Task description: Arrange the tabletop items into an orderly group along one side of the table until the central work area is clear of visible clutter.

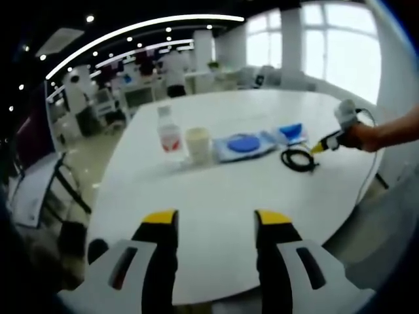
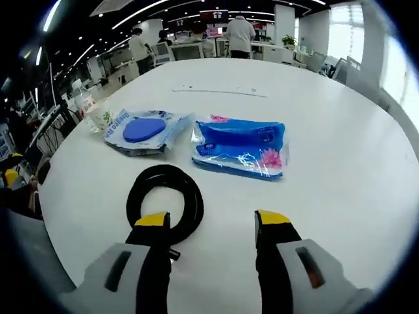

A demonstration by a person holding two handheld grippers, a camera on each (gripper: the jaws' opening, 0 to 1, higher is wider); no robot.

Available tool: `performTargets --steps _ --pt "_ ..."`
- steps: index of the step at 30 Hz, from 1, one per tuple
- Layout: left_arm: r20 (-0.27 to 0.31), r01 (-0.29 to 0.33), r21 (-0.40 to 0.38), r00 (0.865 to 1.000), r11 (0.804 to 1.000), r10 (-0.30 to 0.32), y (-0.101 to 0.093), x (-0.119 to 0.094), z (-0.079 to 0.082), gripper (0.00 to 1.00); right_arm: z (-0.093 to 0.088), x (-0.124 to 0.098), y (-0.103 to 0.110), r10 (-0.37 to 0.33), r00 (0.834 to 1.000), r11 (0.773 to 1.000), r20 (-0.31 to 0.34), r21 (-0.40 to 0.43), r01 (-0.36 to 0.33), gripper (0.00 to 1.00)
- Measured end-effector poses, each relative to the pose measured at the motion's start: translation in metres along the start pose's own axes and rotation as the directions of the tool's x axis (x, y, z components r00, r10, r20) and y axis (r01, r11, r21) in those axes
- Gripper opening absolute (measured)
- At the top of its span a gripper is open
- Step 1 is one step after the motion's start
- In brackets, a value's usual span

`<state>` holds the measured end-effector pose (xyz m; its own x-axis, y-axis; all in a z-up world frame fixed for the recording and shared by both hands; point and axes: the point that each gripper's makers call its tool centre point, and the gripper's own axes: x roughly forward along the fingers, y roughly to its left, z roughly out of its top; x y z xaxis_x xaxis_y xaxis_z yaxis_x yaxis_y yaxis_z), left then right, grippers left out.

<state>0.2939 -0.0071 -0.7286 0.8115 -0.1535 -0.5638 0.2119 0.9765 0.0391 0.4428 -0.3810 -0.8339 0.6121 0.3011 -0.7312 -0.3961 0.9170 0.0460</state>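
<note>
On the white round table (image 1: 216, 190) stand a clear bottle with a red label (image 1: 169, 136) and a pale cup (image 1: 198, 145). Right of them lie a packet with a blue disc (image 1: 245, 144), a blue packet (image 1: 292, 133) and a coiled black cable (image 1: 299, 159). My left gripper (image 1: 216, 220) hovers open over the near table edge, nothing between its jaws. My right gripper (image 2: 212, 222) is open, its left jaw over the coiled black cable (image 2: 164, 195). Beyond it lie the blue-disc packet (image 2: 145, 130) and the blue tissue packet (image 2: 240, 146). The right gripper (image 1: 329, 140) also shows in the left gripper view, held by a hand.
The bottle (image 2: 83, 99) and cup (image 2: 99, 116) stand near the table's left edge in the right gripper view. Chairs (image 1: 62, 180) sit beside the table. People (image 2: 240, 33) work at desks behind. The far half of the table (image 2: 275, 78) is bare.
</note>
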Motion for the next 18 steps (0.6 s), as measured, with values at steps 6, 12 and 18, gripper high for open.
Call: performTargets --steps 6,12,18 --pt "0.014 -0.001 -0.012 1.000 1.000 0.001 0.001 -0.001 0.002 0.44 0.005 -0.012 0.010 0.017 1.000 1.000 0.020 0.003 -0.017 0.55" --pt "0.022 -0.001 -0.016 1.000 1.000 0.001 0.001 -0.002 0.003 0.44 0.014 -0.016 0.017 0.039 0.999 0.999 0.034 -0.012 -0.039 0.55" --pt "0.029 0.002 -0.021 1.000 1.000 -0.002 0.000 -0.002 0.004 0.44 0.029 -0.024 0.025 0.068 0.995 0.997 0.069 -0.038 -0.065 0.57"
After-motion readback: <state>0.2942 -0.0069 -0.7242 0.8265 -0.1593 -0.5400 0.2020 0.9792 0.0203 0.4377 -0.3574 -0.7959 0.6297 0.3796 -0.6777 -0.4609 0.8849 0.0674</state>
